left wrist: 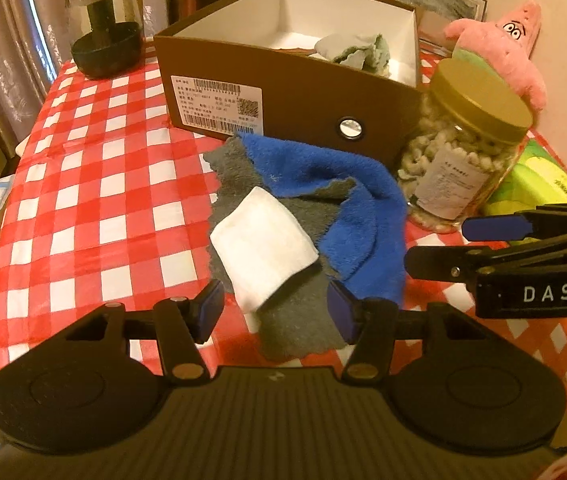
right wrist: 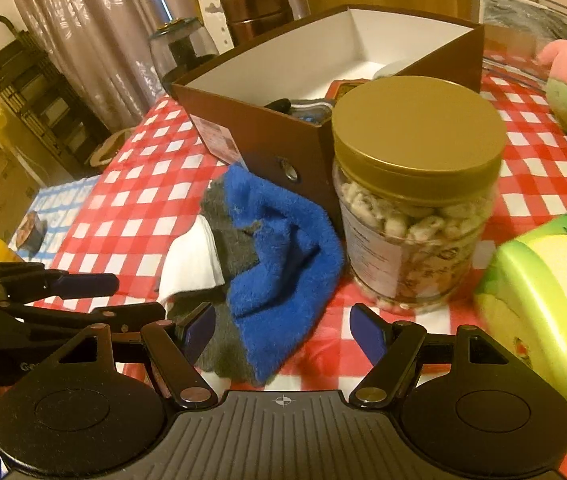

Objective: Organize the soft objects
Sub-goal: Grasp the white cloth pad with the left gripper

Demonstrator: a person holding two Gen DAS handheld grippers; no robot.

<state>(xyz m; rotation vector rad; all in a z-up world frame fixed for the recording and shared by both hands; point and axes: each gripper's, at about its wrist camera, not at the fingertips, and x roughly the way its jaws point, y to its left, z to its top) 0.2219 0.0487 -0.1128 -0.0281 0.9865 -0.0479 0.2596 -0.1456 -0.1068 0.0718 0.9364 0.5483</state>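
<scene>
Left wrist: left tool (left wrist: pixel 275 312) angled downward.

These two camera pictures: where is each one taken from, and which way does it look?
Left wrist view: sits on the left gripper, looking down at a white folded cloth on a blue and grey fleece cloth; the right gripper shows.
Right wrist view: sits on the right gripper, facing a gold-lidded clear jar.
Shared: cloths, jar, brown cardboard box.

Warm, dim indoor light; fisheye-bent edges, perhaps slightly soft focus.
</scene>
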